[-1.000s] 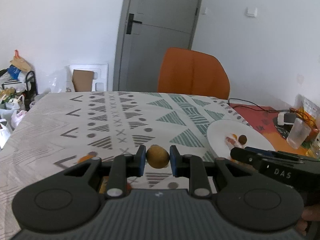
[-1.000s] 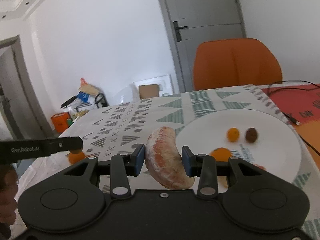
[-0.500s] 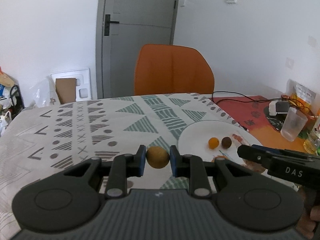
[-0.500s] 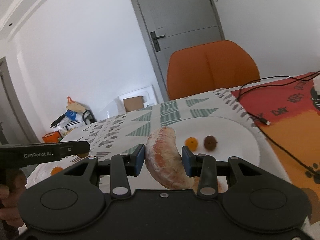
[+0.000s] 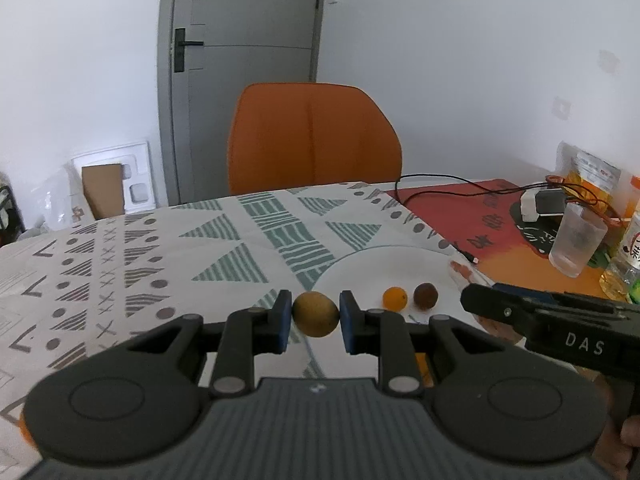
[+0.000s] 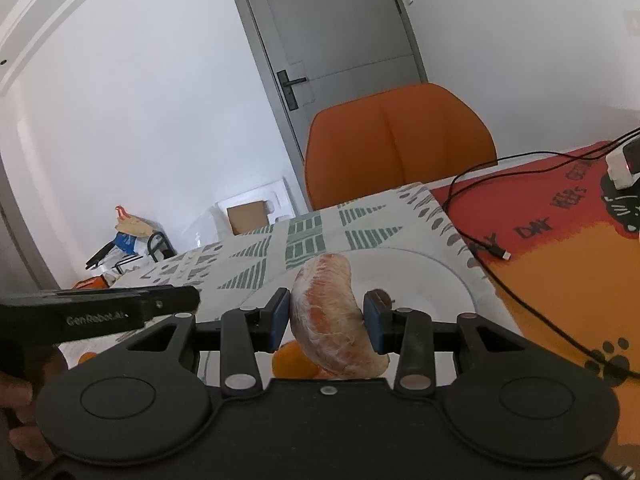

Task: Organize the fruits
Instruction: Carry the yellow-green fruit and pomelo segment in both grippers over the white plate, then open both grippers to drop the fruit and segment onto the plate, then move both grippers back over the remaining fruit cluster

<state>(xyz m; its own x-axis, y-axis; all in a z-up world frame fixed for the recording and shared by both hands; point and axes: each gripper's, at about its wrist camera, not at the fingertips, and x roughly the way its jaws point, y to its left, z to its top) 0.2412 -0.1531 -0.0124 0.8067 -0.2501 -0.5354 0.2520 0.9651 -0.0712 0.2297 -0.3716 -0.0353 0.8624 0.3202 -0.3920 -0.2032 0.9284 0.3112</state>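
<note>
My left gripper [image 5: 314, 316] is shut on a small round yellow-brown fruit [image 5: 315, 313] and holds it above the near left rim of a white plate [image 5: 380, 264]. On the plate lie a small orange fruit [image 5: 395, 298] and a dark brown fruit [image 5: 425, 296]. My right gripper [image 6: 326, 314] is shut on a peeled pink-orange citrus segment [image 6: 332, 316], held over the same white plate [image 6: 420, 276]. An orange fruit [image 6: 294, 362] lies under it and the brown fruit [image 6: 380, 295] shows behind its right finger.
An orange chair [image 5: 312, 140] stands behind the table. A black cable [image 5: 460, 188], a plastic cup [image 5: 576, 240] and bottles [image 5: 624, 256] lie on the red-orange mat at the right. The patterned cloth [image 5: 160, 256] covers the left of the table, with an orange fruit [image 6: 86, 357] on it.
Both grippers have swung right with their fruits still held. The plate now lies closer under both, and the right gripper has tilted and moved further over it.
</note>
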